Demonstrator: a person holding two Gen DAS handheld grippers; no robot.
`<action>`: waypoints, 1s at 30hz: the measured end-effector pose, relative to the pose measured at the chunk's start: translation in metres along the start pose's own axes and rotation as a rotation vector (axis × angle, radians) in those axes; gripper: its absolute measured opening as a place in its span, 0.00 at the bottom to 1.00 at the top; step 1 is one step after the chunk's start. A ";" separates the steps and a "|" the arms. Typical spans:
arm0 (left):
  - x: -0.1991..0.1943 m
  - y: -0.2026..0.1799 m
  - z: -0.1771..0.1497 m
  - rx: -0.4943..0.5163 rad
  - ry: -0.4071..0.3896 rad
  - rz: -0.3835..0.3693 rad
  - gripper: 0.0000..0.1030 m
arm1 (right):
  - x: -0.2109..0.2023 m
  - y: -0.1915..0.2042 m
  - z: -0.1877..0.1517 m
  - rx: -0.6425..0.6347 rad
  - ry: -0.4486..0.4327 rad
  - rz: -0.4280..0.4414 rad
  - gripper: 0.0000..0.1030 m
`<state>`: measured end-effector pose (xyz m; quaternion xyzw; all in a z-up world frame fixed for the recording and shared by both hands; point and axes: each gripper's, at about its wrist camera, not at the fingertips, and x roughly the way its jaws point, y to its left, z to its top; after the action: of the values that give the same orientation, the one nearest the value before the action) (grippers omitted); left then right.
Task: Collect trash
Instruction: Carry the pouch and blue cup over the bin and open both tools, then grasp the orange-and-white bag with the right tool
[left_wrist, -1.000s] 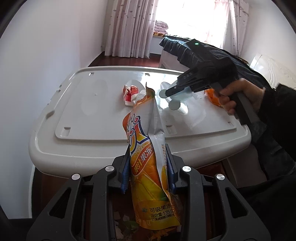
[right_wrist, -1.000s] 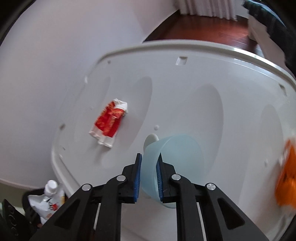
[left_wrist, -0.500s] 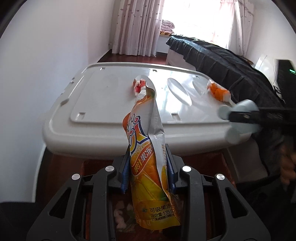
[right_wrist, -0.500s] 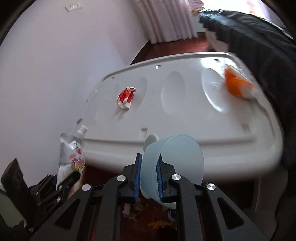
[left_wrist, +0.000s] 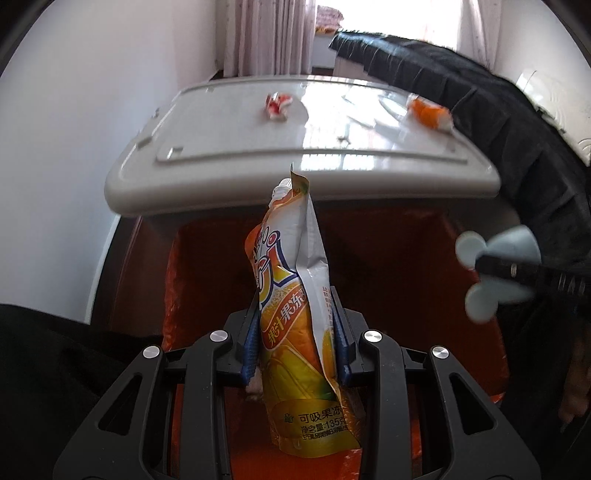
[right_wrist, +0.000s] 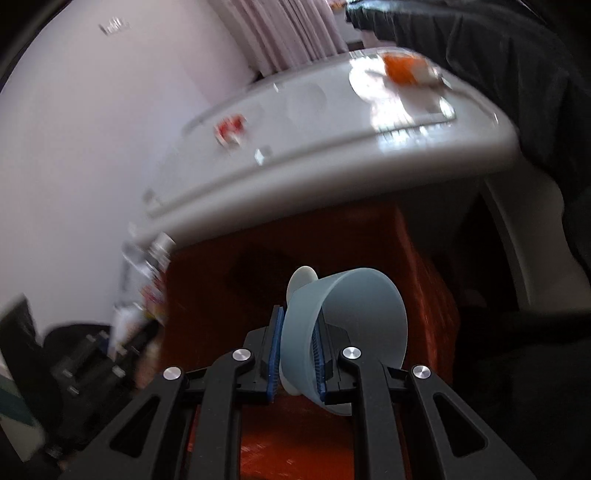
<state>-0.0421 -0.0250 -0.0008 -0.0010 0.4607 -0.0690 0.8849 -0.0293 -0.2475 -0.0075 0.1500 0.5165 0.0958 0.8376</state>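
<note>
Left gripper (left_wrist: 295, 332) is clamped on an orange juice-jelly pouch (left_wrist: 295, 314), held upright by its middle so the spout end stands clear above the blue pads. Right gripper (right_wrist: 297, 350) is squeezed tight on the wall of a pale blue cup (right_wrist: 347, 332), tipped on its side with the mouth facing right. Both hang over an orange bin liner (left_wrist: 388, 258) just in front of the white table (left_wrist: 229, 147), likely so the 2 pieces can drop in. On the table remain a red-and-white wrapper (left_wrist: 277, 105) and an orange wrapper (left_wrist: 428, 112), well apart
</note>
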 end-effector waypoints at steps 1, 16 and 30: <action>0.005 0.002 -0.001 -0.014 0.018 0.005 0.31 | 0.006 0.001 -0.004 -0.008 0.014 -0.021 0.15; 0.052 0.006 -0.025 0.008 0.159 0.059 0.31 | 0.046 0.014 -0.016 -0.148 0.021 -0.234 0.15; 0.045 0.012 -0.018 -0.053 0.116 0.112 0.79 | 0.031 0.018 -0.016 -0.134 -0.019 -0.256 0.60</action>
<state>-0.0297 -0.0176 -0.0481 0.0054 0.5123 -0.0071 0.8587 -0.0293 -0.2182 -0.0338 0.0275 0.5158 0.0212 0.8560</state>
